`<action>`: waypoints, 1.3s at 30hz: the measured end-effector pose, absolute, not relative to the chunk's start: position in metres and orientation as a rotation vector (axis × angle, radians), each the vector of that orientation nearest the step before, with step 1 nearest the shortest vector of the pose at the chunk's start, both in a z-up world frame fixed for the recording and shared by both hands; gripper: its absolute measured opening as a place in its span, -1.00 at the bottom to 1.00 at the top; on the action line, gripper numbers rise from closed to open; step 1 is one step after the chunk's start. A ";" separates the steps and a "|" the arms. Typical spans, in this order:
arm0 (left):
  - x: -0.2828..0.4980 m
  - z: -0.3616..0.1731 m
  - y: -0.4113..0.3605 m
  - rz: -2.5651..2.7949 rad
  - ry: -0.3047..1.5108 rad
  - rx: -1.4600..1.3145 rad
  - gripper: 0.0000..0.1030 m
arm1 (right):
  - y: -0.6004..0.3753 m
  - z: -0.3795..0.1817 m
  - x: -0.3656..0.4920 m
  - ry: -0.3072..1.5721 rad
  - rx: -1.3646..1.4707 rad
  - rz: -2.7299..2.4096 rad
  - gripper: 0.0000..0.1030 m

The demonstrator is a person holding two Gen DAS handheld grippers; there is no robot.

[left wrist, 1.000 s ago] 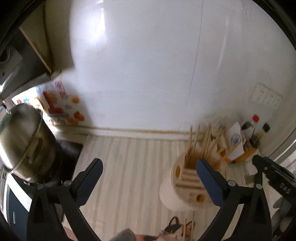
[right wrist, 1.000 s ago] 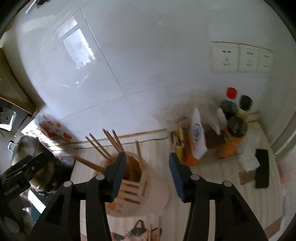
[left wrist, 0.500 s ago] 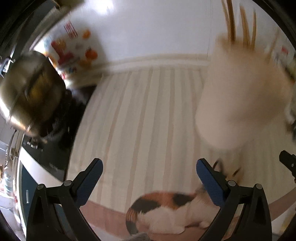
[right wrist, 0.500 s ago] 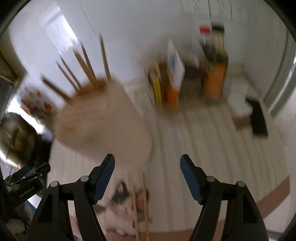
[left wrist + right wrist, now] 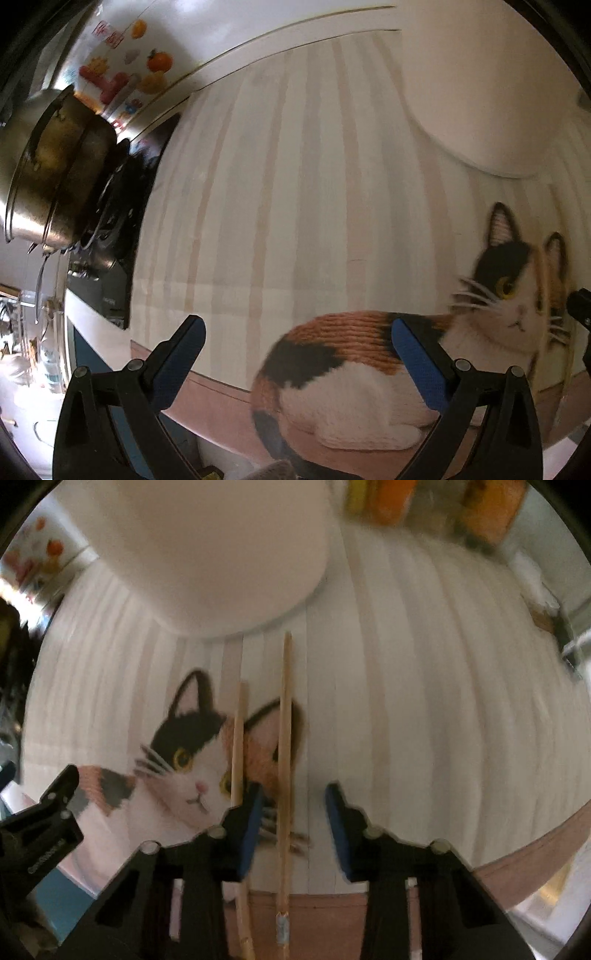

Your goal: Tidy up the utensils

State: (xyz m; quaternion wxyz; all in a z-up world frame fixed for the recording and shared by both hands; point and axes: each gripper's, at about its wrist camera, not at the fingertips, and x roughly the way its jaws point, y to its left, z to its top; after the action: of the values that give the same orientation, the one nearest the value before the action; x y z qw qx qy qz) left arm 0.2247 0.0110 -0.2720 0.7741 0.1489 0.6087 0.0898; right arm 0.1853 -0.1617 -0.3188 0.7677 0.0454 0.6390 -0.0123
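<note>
1. both grippers had dropped low over the bench since half a second earlier, so the cat-print mat (image 5: 424, 709) filled each view and the white utensil holder (image 5: 214, 550) had slid to the upper edge of the right wrist view.
2. the right gripper (image 5: 291, 827) had its jaws apart and now straddled the longer chopstick (image 5: 284, 738), which lay flat on the mat between them, untouched; earlier it sat well ahead of the jaws.
3. the shorter chopstick (image 5: 238, 746) lay just beside it, outside the left jaw, both pointing towards the holder's base.
4. the left gripper (image 5: 295, 365) hovered wide open over the cat picture (image 5: 354, 373), holding nothing.
5. progress looked early to middling: two loose chopsticks were still on the mat, and each would need gripping, lifting and dropping into the holder.
6. the holder's top was out of frame, so its contents could not be told here.
7. a steel pot (image 5: 51, 166) sat on the stove at the left; something yellowish seemed to be inside it, too dim to name.
8. blurred bottles (image 5: 491, 506) stood at the back of the bench, contents unreadable.
</note>
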 end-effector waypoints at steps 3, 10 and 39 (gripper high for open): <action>0.221 -0.267 -0.015 0.096 1.320 0.311 1.00 | -0.172 -0.321 0.178 1.404 0.068 -0.058 -0.87; 0.213 -0.274 -0.079 -0.175 1.413 0.289 0.80 | -0.244 -0.326 0.140 1.425 0.099 -0.187 -0.87; 0.240 -0.299 -0.024 -0.119 1.492 0.170 -0.91 | -0.285 -0.324 0.125 1.433 0.143 -0.300 -0.87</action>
State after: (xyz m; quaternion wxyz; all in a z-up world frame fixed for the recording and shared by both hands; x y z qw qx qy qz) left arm 0.2401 -0.0238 -0.2987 0.7296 0.0773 0.6773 -0.0538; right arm 0.1248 -0.2851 -0.3241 0.7414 0.0652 0.6537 -0.1367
